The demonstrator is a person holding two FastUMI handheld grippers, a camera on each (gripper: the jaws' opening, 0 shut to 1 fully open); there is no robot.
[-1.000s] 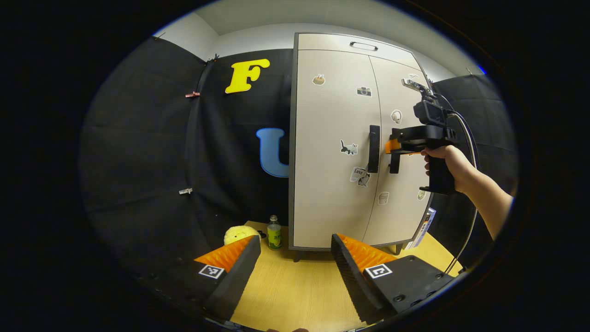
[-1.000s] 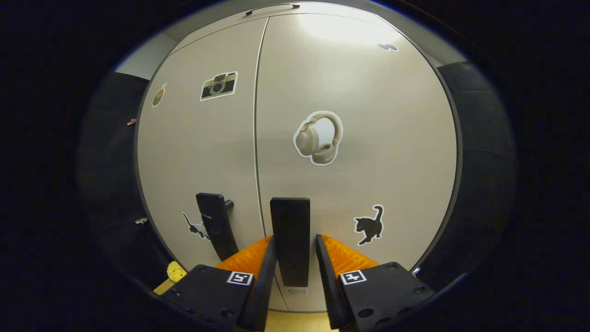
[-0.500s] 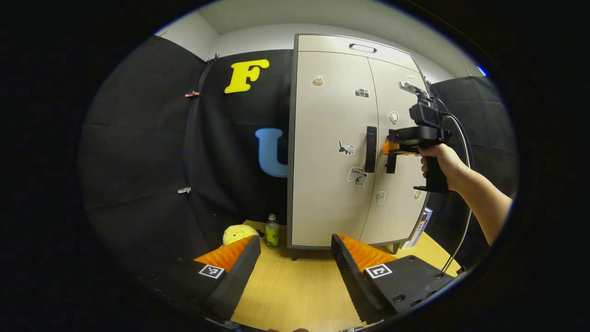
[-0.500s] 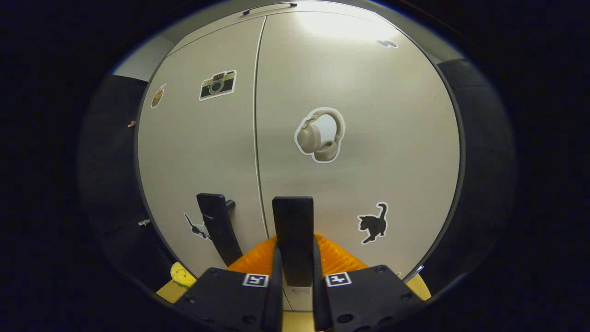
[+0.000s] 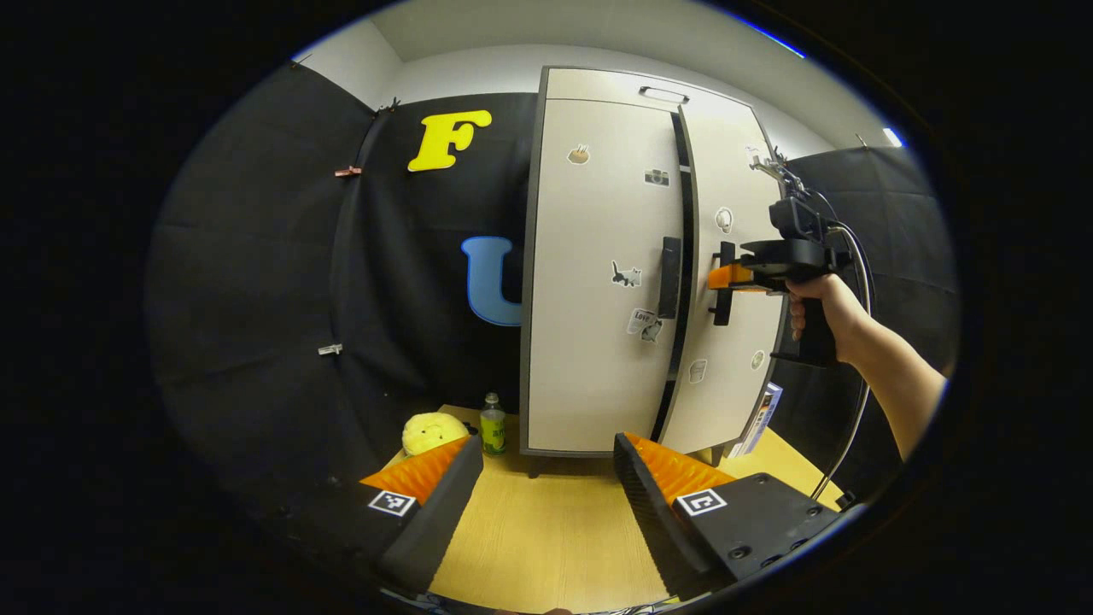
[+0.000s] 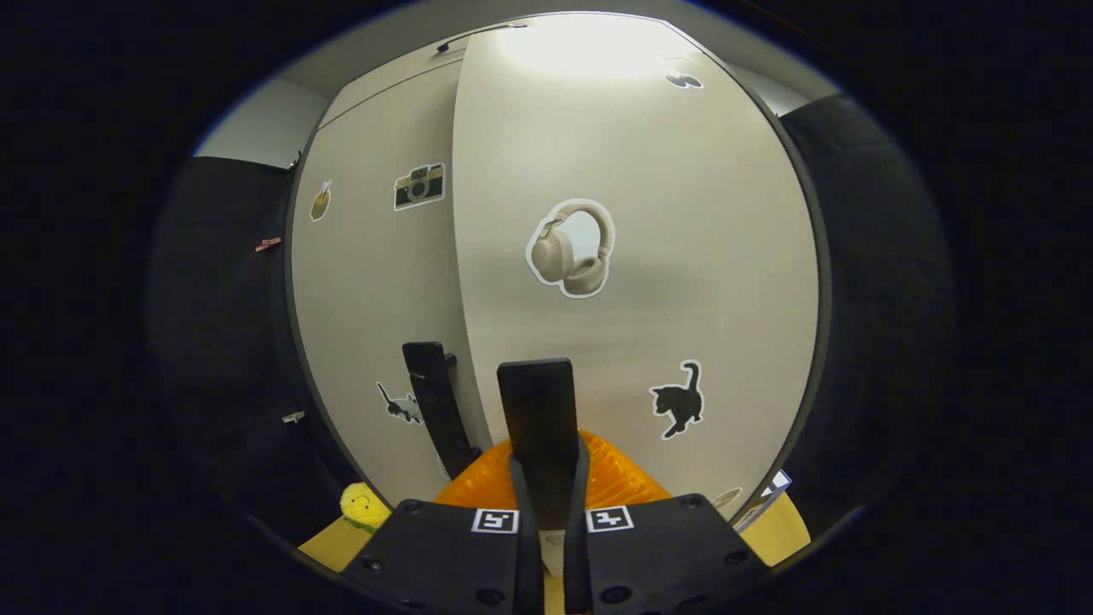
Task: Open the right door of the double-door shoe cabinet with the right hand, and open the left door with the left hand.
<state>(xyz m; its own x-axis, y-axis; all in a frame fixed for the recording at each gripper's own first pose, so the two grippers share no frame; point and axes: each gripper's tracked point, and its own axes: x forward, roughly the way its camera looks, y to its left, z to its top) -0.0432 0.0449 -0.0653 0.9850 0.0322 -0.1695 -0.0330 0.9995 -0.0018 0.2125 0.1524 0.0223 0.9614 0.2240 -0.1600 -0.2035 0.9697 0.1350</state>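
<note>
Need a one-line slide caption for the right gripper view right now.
Right gripper clamped on the right door's handle, the right door slightly ajar.

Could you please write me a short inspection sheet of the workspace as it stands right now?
Surface: wooden floor board, light grain.
Job's things: shoe cabinet; right door ajar, dark gap at the centre seam; left door closed, left handle free.
Clutter: green bottle, yellow plush toy, booklet beside the cabinet.
Grippers: right gripper clamped on the right handle; left gripper open, back from the cabinet.
Cables: one hanging from the right gripper.
Surroundings: black cloth walls.
</note>
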